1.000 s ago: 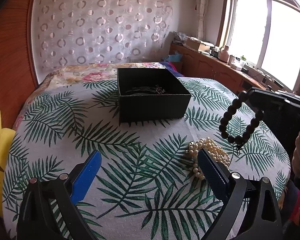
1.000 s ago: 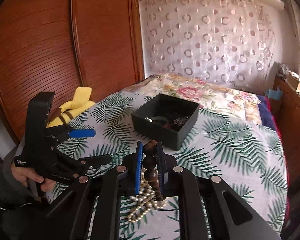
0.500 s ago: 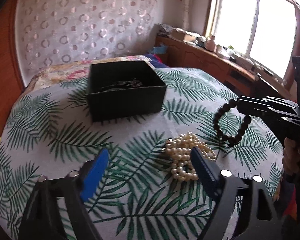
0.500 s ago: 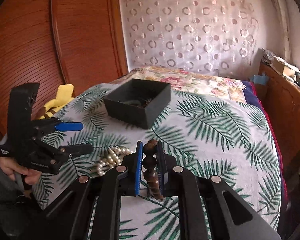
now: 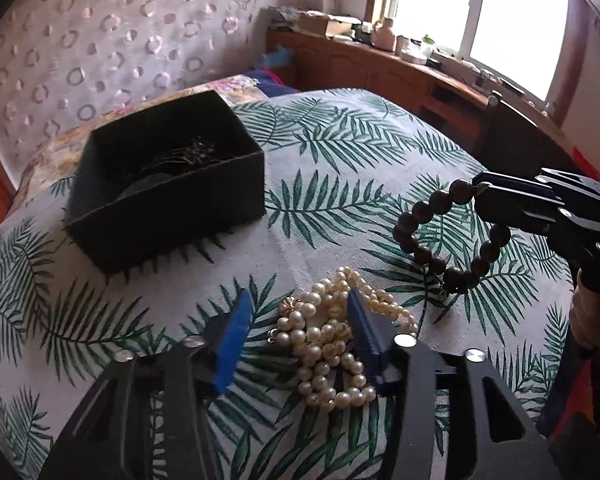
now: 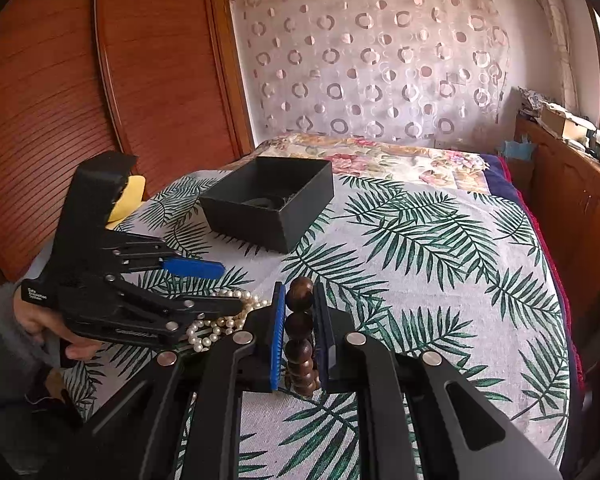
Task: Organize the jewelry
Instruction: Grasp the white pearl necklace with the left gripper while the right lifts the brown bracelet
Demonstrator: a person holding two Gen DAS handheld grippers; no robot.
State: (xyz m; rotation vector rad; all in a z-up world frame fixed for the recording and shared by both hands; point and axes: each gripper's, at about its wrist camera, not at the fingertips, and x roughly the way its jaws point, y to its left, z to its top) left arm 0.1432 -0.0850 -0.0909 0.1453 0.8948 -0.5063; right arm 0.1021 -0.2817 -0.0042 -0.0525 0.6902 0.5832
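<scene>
A pearl necklace (image 5: pixel 328 344) lies in a heap on the palm-leaf cloth. My left gripper (image 5: pixel 298 300) is open with its blue pads on either side of the heap; it also shows in the right wrist view (image 6: pixel 216 284). My right gripper (image 6: pixel 298 292) is shut on a dark wooden bead bracelet (image 6: pixel 299 324), which hangs above the cloth to the right of the pearls (image 5: pixel 444 236). A black open box (image 5: pixel 168 184) holding dark jewelry stands further back; it also shows in the right wrist view (image 6: pixel 272 202).
A wooden wardrobe (image 6: pixel 80 92) stands at the left. A yellow object (image 6: pixel 130 200) lies at the left edge of the bed. A wooden counter (image 5: pixel 380 64) with clutter runs under the window. A floral quilt (image 6: pixel 380 156) lies behind the box.
My left gripper has moved right and forward until its open jaws straddle the pearl necklace. My right gripper still holds the bead bracelet and has shifted a little to the right.
</scene>
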